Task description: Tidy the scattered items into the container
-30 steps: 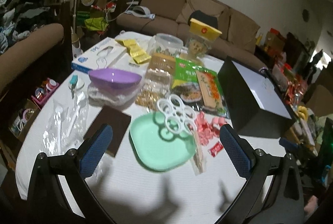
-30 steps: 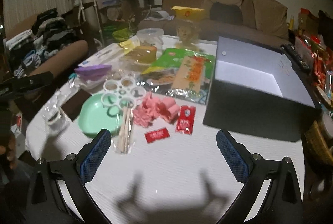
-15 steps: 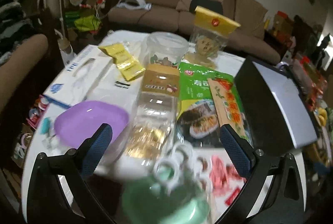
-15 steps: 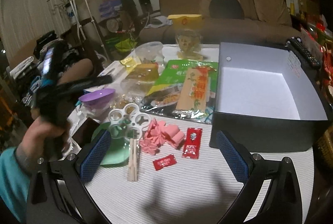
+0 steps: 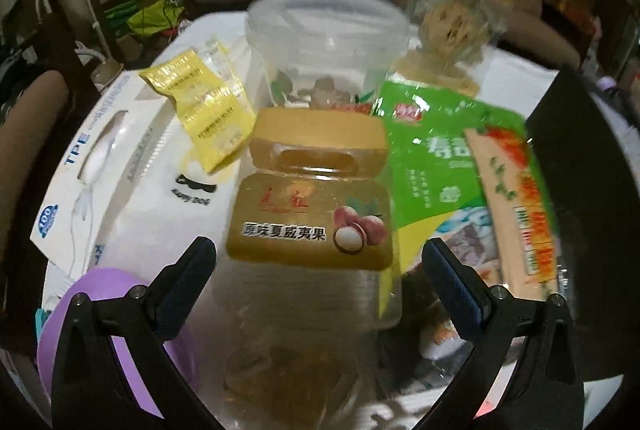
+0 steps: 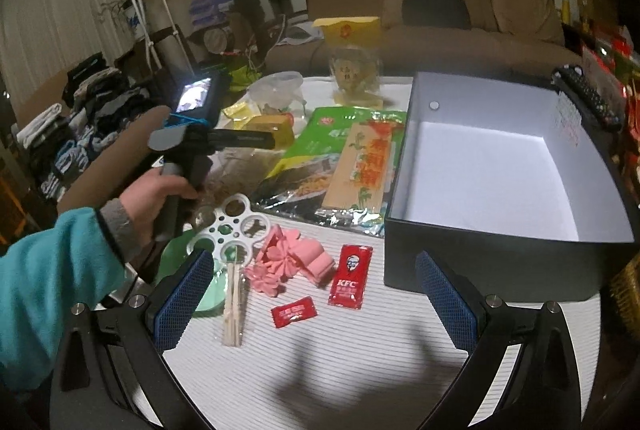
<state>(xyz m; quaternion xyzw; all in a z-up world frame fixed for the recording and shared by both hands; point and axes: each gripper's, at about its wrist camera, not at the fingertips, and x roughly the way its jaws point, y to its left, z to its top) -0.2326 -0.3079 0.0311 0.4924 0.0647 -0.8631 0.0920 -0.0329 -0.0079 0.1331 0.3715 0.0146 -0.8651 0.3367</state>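
Crowding a White Bench

Hovering with jaws spread, the left gripper [image 5: 318,270] straddles a macadamia bag [image 5: 310,218]; the right gripper [image 6: 314,294] is open too. Left of the empty black box [image 6: 496,250], scattered items cover the bench [image 6: 380,346]. Behind the box stands a brown sofa [image 6: 472,30].

Dim, warm room light falls from overhead. The left view is motion-blurred and soft; the right view is sharper. Soft shadows cross the tabletop's [image 6: 360,358] near edge. Fisheye bending and dark vignetting ring both views.
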